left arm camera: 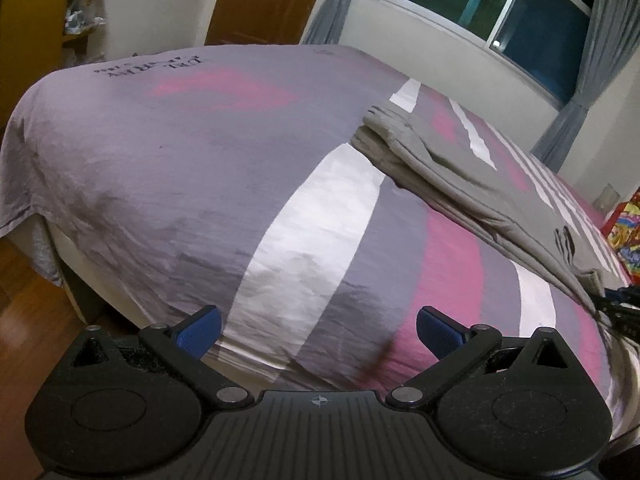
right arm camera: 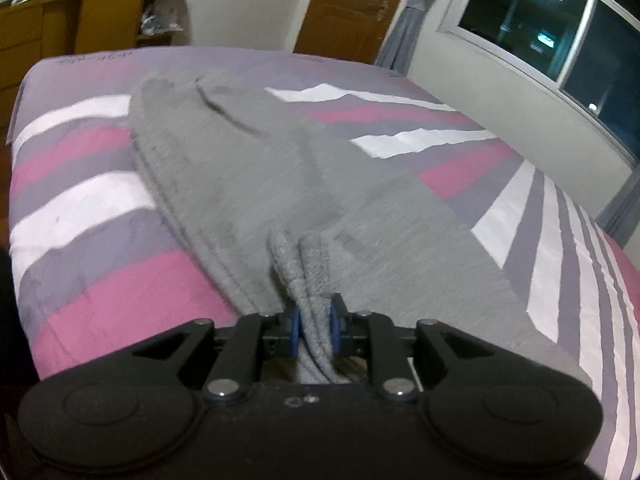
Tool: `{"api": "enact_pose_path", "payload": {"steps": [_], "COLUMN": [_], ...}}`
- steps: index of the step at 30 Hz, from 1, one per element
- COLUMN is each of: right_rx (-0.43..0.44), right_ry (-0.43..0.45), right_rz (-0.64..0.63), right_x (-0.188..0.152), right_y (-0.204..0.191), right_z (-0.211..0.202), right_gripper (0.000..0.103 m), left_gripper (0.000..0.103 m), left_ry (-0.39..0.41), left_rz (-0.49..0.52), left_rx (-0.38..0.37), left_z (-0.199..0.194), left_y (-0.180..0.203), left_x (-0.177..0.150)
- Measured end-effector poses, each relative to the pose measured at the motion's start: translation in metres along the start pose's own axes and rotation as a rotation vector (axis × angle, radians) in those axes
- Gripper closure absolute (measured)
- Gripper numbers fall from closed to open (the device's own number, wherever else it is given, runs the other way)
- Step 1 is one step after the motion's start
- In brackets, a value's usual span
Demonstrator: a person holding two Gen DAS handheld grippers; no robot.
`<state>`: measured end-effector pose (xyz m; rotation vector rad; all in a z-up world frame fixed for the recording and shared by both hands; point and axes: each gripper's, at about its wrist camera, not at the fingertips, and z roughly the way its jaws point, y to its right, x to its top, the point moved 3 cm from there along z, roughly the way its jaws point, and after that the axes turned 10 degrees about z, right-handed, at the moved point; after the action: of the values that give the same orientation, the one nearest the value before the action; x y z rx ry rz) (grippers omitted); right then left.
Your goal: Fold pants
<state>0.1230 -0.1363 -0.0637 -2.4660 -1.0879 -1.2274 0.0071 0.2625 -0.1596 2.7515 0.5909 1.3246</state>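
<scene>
The grey pants [right arm camera: 248,172] lie lengthwise on the striped bedspread [right arm camera: 92,208], legs stacked one on the other and stretching away from me. My right gripper [right arm camera: 315,330] is shut on a bunched fold of the pants' near end. In the left wrist view the pants [left arm camera: 452,172] lie to the right, and the right gripper [left arm camera: 618,306] shows at the right edge holding their end. My left gripper [left arm camera: 318,332] is open and empty, hovering over the bedspread [left arm camera: 200,152] to the left of the pants.
The bed's left edge [left arm camera: 52,236] drops to a wooden floor [left arm camera: 28,320]. A wooden shelf unit [right arm camera: 100,16] and a door [right arm camera: 352,8] stand beyond the bed. A window with curtains [right arm camera: 560,28] runs along the right wall. A colourful item [left arm camera: 626,228] lies at the far right.
</scene>
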Motion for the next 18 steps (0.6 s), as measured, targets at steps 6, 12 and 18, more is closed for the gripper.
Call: {"api": "enact_pose_path", "payload": {"steps": [6,12,18], "right_rx": [0.125,0.007,-0.178], "right_ry": [0.145,0.22,0.258], "right_rz": [0.239,0.419,0.587], "right_x": [-0.003,-0.048,-0.088], "right_y": [0.035,0.09,0.137], "right_z": [-0.053,-0.098,-0.122], "right_gripper": [0.087,0.091,0.083], "left_gripper": [0.0,0.0,0.001], "left_ry": [0.01,0.025,0.03], "left_rz": [0.042,0.111,0.206], "left_rx": [-0.015,-0.096,-0.305], "left_z": [0.001,0.021,0.044], "left_y": [0.018,0.075,0.176], "left_x": [0.017,0.048,0.089]}}
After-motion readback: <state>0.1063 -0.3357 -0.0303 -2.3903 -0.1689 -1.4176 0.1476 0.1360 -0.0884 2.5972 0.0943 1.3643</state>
